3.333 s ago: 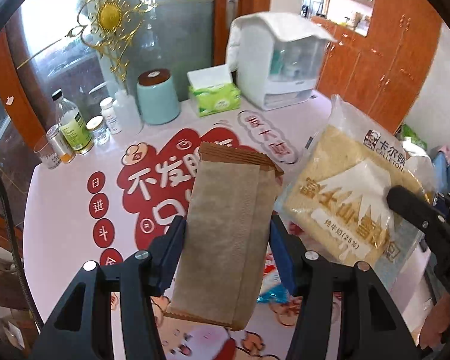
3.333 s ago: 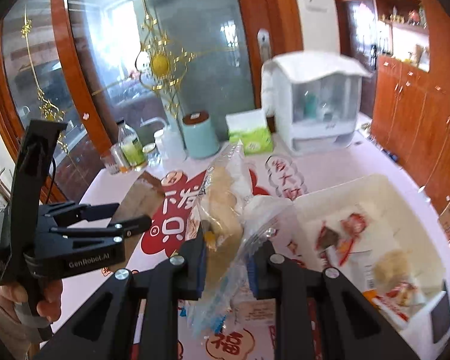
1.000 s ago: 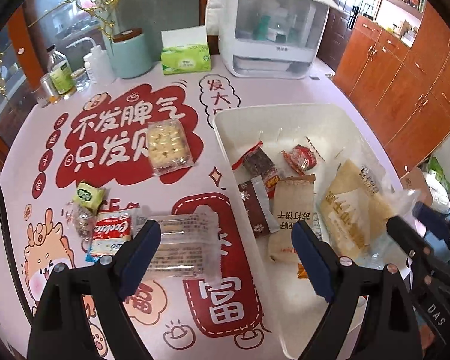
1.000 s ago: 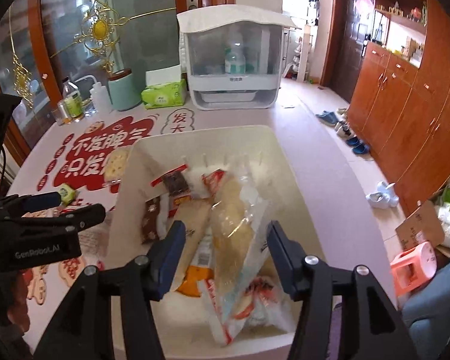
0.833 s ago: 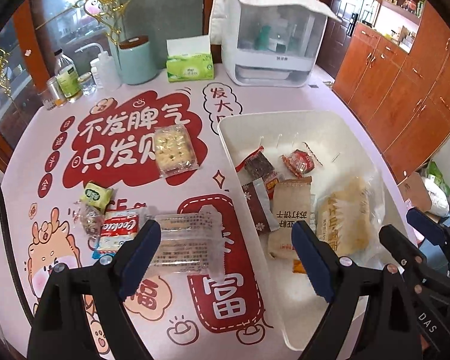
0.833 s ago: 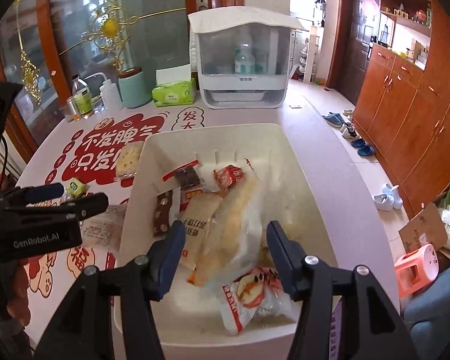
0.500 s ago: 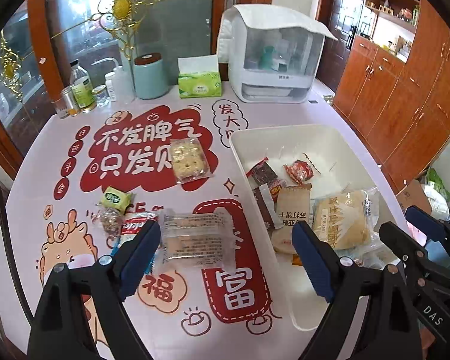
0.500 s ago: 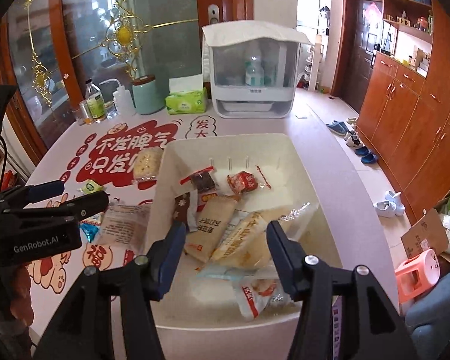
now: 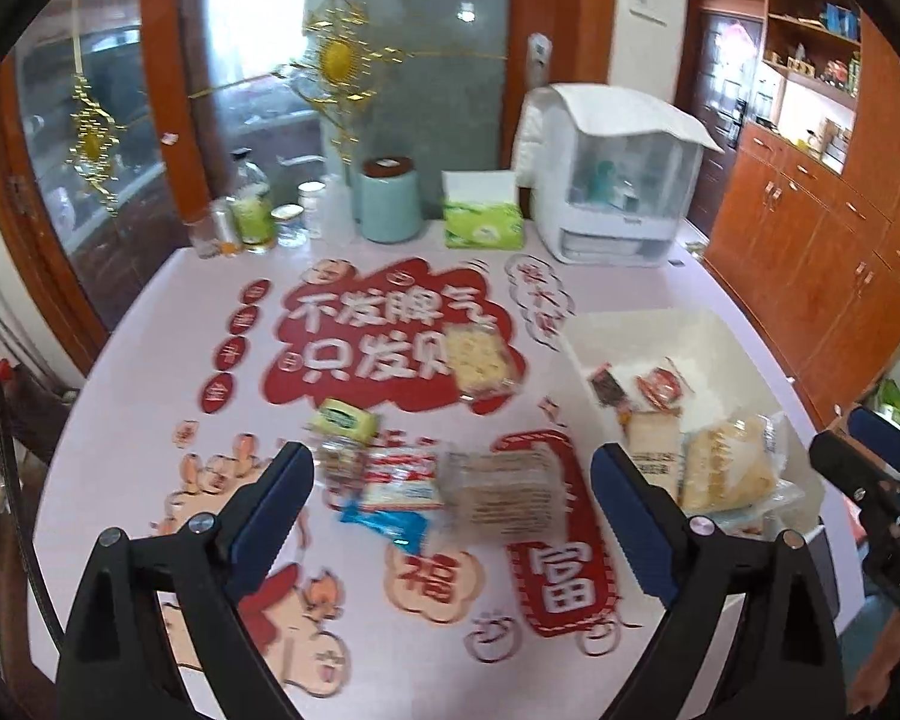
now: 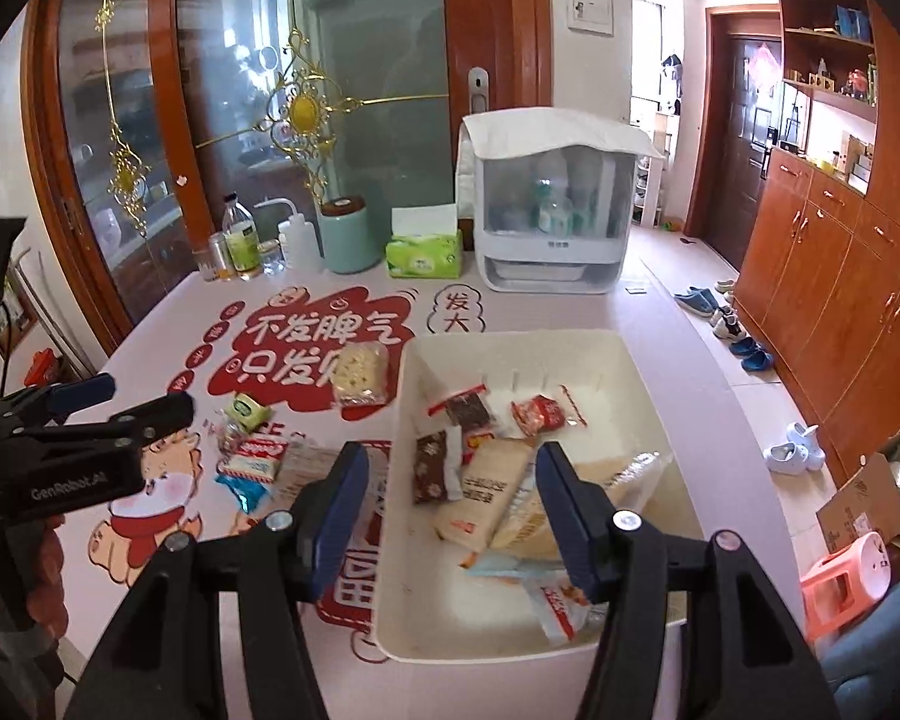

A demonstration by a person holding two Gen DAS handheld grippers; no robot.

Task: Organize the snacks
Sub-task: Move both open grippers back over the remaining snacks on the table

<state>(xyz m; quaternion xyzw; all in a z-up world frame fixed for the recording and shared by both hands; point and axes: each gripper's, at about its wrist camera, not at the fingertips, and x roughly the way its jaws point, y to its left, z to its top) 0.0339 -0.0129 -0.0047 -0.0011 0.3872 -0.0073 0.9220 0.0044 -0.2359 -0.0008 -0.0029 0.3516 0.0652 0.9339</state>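
Note:
A white bin (image 10: 648, 396) on the table's right holds several snack packets, among them a brown packet (image 10: 489, 489) and a bread bag (image 9: 729, 471). On the table left of the bin lie a clear cracker pack (image 9: 504, 486), a red-and-white cookie pack (image 9: 399, 474), a blue wrapper (image 9: 384, 525), a green candy (image 9: 342, 420) and a square cracker pack (image 9: 480, 363). My left gripper (image 9: 450, 498) is open and empty above the loose snacks. My right gripper (image 10: 450, 498) is open and empty above the bin's near left part.
At the table's back stand a white covered appliance (image 10: 549, 216), a green tissue box (image 10: 423, 255), a teal canister (image 10: 345, 237) and several bottles (image 10: 240, 246). Wooden cabinets (image 10: 840, 276) line the right wall. A pink stool (image 10: 846, 570) sits on the floor.
Both grippers let go of their packets into the bin, opened, and pulled back and up. The brown packet and bread bag now lie in the bin. The left gripper has swung left.

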